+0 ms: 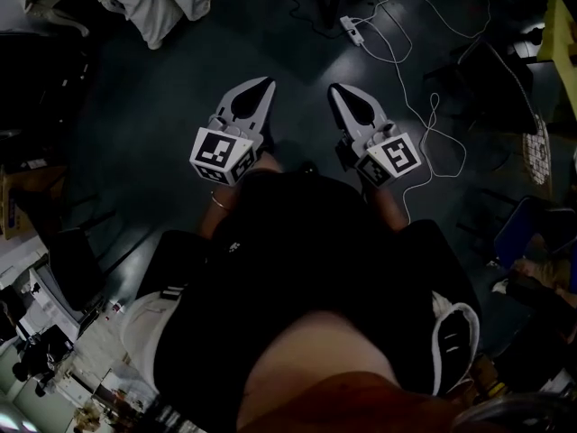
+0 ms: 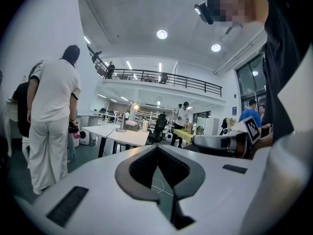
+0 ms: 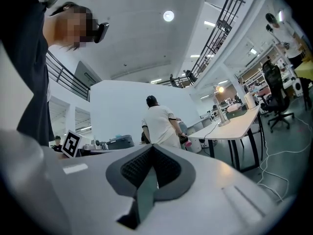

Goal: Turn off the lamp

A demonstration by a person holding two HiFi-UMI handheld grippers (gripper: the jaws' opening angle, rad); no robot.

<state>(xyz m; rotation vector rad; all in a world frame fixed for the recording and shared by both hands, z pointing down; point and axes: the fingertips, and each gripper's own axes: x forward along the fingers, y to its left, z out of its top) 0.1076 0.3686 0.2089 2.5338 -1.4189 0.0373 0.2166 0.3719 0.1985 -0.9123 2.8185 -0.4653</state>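
Left gripper view: the lamp point(image 2: 123, 119) is seen far ahead, by the table's point(image 2: 127, 137) far edge, leftward of the left gripper point(image 2: 157, 148), clenched empty like the right gripper point(image 3: 152, 147).

— Where is the head camera looking from?
— It is looking steeply down over the wearer's chest at the dark floor point(image 1: 135, 115), and it is catching the left claw point(image 1: 264, 84) and right claw point(image 1: 334, 89) from close above.
— And the claw cameras?
— Each is riding just behind its own claw and facing about level across the room.
— What are they sharing?
— Both are seeing the far white surface point(image 2: 122, 136) with the lamp point(image 2: 132, 106), and a person point(image 2: 51, 116) in white nearby. The left view is placing them left of centre, the right view right of centre.
— Anything else?
— Each is catching the other claw's cube point(image 2: 252, 128) at its edge.
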